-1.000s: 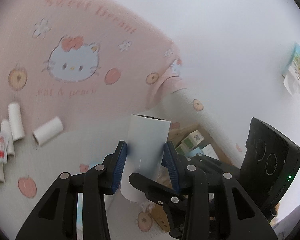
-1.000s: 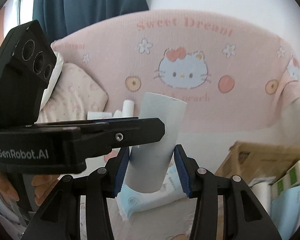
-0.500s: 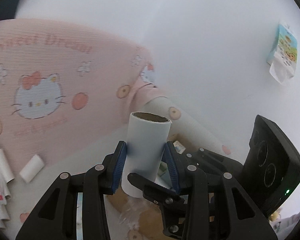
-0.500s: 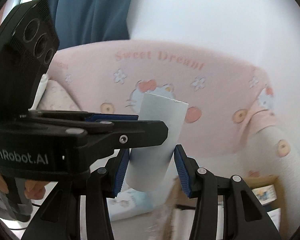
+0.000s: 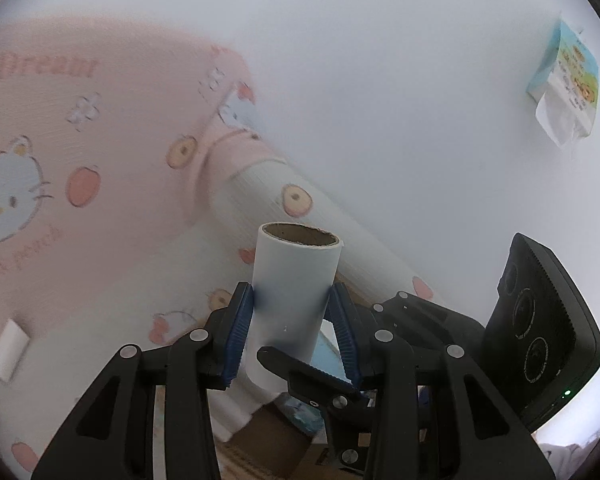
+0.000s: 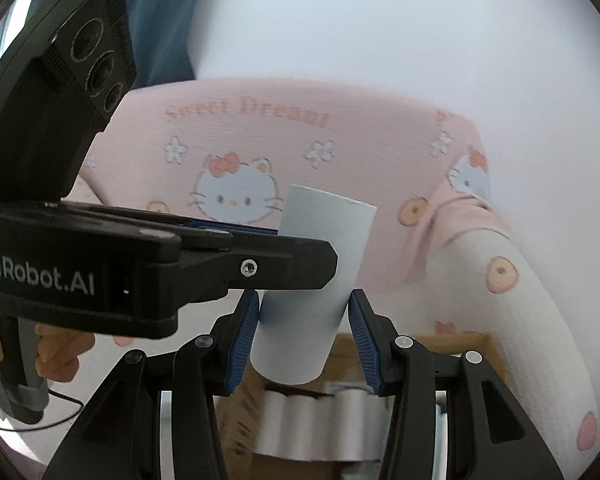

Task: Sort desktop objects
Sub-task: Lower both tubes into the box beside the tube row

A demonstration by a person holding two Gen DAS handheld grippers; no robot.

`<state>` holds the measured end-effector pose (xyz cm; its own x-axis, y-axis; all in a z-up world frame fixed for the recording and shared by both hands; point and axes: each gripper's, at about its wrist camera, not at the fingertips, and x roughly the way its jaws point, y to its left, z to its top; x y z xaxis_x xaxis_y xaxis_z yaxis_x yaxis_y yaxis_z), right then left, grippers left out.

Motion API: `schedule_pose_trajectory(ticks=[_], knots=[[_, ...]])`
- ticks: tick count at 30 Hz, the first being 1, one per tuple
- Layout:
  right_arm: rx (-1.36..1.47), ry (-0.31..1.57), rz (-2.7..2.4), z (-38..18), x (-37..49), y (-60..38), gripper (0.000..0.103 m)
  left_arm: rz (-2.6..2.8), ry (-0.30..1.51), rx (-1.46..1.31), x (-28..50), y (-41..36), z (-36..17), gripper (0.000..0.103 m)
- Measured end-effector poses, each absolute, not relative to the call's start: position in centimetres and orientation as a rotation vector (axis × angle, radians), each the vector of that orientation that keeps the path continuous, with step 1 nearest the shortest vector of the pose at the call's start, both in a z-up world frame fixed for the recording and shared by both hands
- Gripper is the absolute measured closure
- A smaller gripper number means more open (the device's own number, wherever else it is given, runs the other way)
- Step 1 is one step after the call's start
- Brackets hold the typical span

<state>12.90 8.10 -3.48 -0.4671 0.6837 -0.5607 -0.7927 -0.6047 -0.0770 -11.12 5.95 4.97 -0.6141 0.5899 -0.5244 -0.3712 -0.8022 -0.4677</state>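
In the left wrist view my left gripper (image 5: 294, 320) is shut on a white paper roll (image 5: 296, 276), which stands upright between the blue pads with its brown cardboard core on top. In the right wrist view my right gripper (image 6: 304, 320) is shut on a second white roll (image 6: 324, 240), tilted slightly right. Both rolls hang above an open cardboard box (image 6: 474, 342) with several white rolls (image 6: 312, 428) lying inside. The two tools are close together. The left tool's black body (image 6: 80, 272) crosses in front of the right roll's left side.
The right tool's camera housing (image 5: 540, 340) fills the lower right of the left view. A pink cartoon-cat cushion (image 6: 340, 152) rises behind the box. One loose roll (image 5: 10, 344) lies at far left. A tissue pack (image 5: 566, 92) hangs on the white wall. A hand (image 6: 56, 356) grips the left tool.
Both grippers have risen and swung right with their rolls still held. The loose rolls at left have mostly slid out of view, and the box with its rolls now lies under the right gripper.
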Motion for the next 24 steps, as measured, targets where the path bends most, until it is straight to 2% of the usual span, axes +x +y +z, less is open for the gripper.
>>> schedule_pose_trajectory(ticks=[10,19,24], knots=[[-0.792,0.400,2.059,-6.4,16.6,10.8,0.059,2.305,-0.384,-1.127,-14.1,9.3,1.2,0.060],[-0.987,0.524,2.049,-9.9,17.8,12.7,0.059,2.182,-0.480,-1.337,-16.5,10.1,-3.4,0.060],[-1.043,0.663,2.047,-12.0,18.8,13.9,0.059,2.139,-0.502,-1.482,-17.4,10.7,-5.3,0.060]])
